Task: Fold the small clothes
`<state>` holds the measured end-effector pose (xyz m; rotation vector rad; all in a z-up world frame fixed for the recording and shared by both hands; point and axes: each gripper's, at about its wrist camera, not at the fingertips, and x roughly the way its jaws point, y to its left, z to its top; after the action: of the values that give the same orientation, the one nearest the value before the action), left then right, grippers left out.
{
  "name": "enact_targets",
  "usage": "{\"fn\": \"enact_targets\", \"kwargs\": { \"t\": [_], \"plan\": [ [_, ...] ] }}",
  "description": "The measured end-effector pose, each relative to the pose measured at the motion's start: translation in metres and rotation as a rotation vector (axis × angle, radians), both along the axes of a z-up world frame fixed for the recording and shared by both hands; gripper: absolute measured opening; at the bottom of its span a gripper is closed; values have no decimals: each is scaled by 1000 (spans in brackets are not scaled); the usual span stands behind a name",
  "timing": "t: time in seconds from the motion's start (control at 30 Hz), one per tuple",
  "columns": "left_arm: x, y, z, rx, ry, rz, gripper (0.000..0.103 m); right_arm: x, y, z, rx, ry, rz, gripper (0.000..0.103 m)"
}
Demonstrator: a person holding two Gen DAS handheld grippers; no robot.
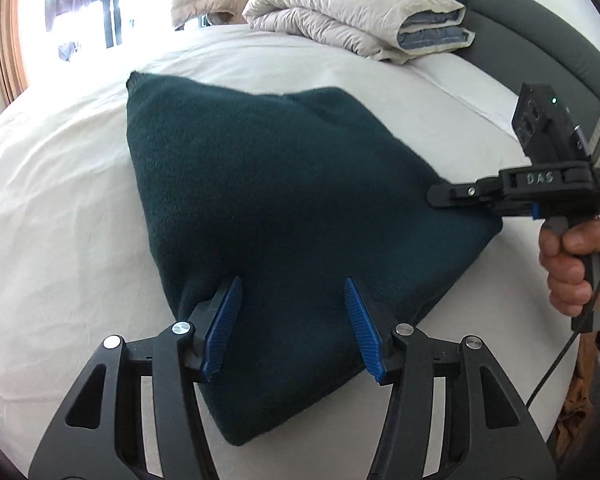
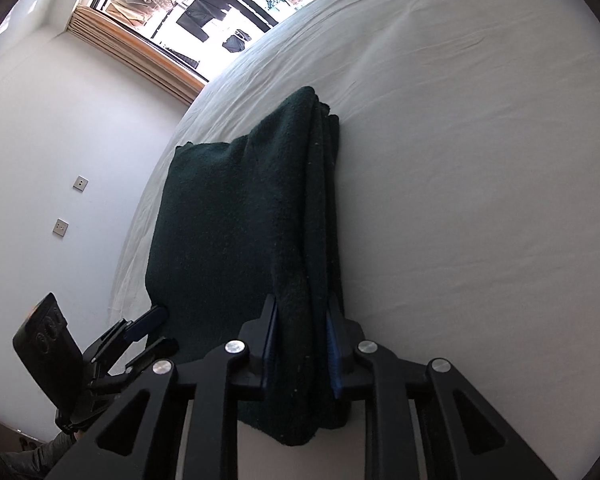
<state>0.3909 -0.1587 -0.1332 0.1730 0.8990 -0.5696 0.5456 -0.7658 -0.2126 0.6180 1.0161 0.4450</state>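
Dark green fleece garment lies on the white bed sheet, near its edge, already folded into a thick multi-layer rectangle; stacked layers show along one side in the right wrist view. Judged mostly done: a last fold or squaring-up may remain.

Right gripper: jaws narrow, pads pressed on the stacked edge of the garment, so it is holding that edge. It points down at a slant.

Left gripper: jaws about half apart over the near corner, pads clear of the fabric, nothing held. Pitched steeply downward.

A person's hand grips the right tool's handle.
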Motion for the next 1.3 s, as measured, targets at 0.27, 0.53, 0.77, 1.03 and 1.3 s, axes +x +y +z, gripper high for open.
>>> {"fn": "enact_targets", "kwargs": {
  "t": [0.27,0.53,0.77,1.03,1.3],
  "plan": [
    [1,2,-13,29,-12,-31,52,-27,-13,4,-88,-9,-45,30],
    [-35,-10,-12,44,-42,-36,52,-45,37,70,-176,-214,-13,34],
    [-52,-13,-2,34,-40,-40,52,-34,77,21,-224,-124,102,27],
    [-17,8,38,-24,-96,69,52,-76,47,16,-146,-168,70,21],
    [35,62,40,-297,-1,288,66,-59,-6,58,-71,-244,-58,71]
  ]
}}
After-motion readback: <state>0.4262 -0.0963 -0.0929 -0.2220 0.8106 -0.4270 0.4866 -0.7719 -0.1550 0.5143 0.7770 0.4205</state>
